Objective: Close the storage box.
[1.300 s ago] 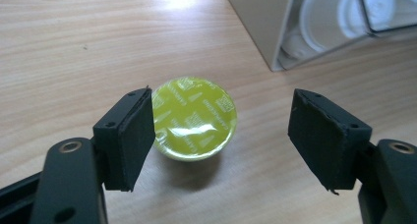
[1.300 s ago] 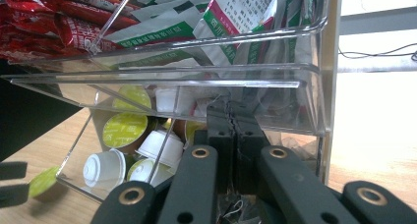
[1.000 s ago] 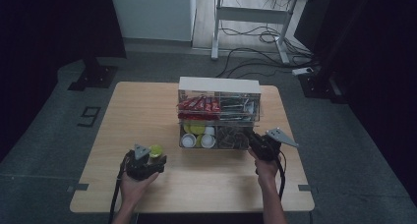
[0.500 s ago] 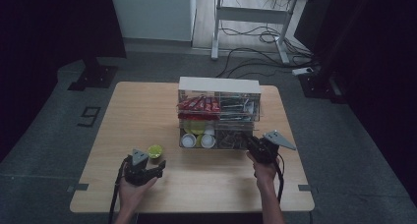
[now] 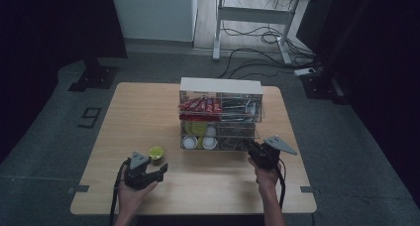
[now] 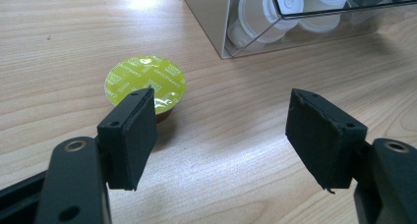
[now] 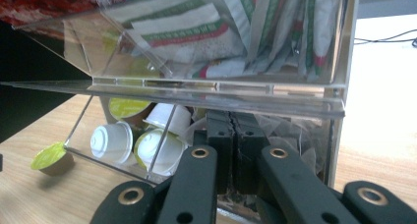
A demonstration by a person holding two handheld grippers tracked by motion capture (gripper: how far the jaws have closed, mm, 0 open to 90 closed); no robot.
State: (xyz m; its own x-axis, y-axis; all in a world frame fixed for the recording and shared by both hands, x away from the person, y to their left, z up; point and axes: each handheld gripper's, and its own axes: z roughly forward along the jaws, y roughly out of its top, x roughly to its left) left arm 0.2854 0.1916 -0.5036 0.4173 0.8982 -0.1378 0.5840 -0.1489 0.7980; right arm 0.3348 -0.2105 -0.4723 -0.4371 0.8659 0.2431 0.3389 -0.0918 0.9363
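Nearest the tabletop's (image 5: 124, 117) front edge, the left tongs (image 6: 221, 130) stand spread and empty, their black jaws apart, with the small round coffee capsule with a yellow-green foil lid (image 6: 145, 84) resting on the wood just beyond the left jaw, toward the front-left corner. Any careless nudge from that jaw could tip or skid the light capsule. Farther in, the right tongs (image 7: 231, 150) are clenched against the lower compartment of the clear acrylic two-tier organiser (image 5: 220, 114); whether anything is pinched, I cannot tell. A tug there could drag the organiser. Sachets (image 7: 275, 32) read plainly in the right gripper view, blurred from the high view.
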